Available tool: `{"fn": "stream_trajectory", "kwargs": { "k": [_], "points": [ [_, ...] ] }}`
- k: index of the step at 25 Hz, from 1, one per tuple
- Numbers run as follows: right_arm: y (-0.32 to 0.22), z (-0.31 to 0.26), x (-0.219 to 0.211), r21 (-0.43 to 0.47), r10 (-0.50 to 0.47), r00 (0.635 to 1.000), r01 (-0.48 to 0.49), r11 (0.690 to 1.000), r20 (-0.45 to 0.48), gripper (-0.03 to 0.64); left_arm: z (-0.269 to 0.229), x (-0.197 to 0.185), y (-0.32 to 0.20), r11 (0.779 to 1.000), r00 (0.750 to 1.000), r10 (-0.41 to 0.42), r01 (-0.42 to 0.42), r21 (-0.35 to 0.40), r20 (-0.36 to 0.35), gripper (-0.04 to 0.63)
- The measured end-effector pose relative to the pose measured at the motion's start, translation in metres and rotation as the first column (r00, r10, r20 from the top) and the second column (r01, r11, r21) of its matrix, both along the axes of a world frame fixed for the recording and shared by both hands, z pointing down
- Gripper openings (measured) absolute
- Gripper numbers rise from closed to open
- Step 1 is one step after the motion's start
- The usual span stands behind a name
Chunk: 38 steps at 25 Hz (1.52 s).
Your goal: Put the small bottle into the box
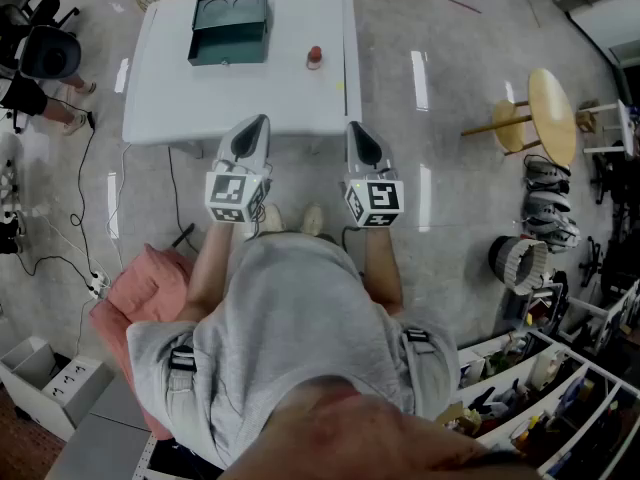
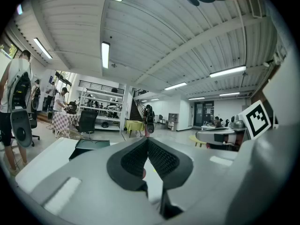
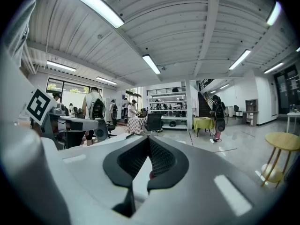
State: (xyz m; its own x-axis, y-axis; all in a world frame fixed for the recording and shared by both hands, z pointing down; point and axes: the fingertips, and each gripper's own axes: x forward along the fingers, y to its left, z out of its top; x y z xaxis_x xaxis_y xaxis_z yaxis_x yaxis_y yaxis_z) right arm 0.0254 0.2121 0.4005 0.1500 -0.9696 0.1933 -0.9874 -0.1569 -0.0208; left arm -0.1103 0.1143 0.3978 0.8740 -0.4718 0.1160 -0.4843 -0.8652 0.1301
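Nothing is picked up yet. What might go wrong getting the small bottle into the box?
1. The left gripper and right gripper are both shut. Reaching in without opening would likely knock the small bottle over.
2. The bottle stands toward the right edge of the table, far from the box. A nudge might send it off that side.

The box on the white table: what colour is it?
The box is dark green, clearest in the head view.
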Motion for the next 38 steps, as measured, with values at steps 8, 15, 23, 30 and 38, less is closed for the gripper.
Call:
{"fn": "stream_trajectory", "kwargs": {
  "k": [8, 15, 23, 30, 38],
  "points": [
    [-0.005, -0.005, -0.01, 0.025, 0.025, 1.0, -0.025, 0.999, -0.004, 0.003, 0.0, -0.008, -0.007, 1.0, 1.0, 0.022, -0.022, 0.006, -0.003, 0.012],
    [-0.006, -0.003, -0.026, 0.014, 0.038, 0.999, -0.037, 0.999, -0.006, 0.003, 0.0, -0.018, -0.01, 0.999, 0.999, 0.051, -0.051, 0.008, -0.01, 0.012],
    [-0.014, -0.001, -0.031, 0.011, 0.06, 0.998, -0.06, 0.998, -0.01, 0.003, 0.005, -0.026, -0.018, 0.997, 0.997, 0.078, -0.078, 0.008, -0.008, 0.012],
    [-0.033, 0.005, -0.021, 0.019, 0.051, 0.998, -0.051, 0.999, -0.02, 0.003, 0.008, -0.012, -0.033, 0.997, 0.997, 0.078, -0.078, 0.014, -0.007, 0.012],
    [-0.073, 0.003, 0.029, 0.023, 0.013, 1.0, -0.013, 1.0, -0.016, 0.003, 0.007, 0.032, -0.067, 0.999, 1.0, 0.032, -0.031, 0.016, -0.001, 0.012]
  ]
}}
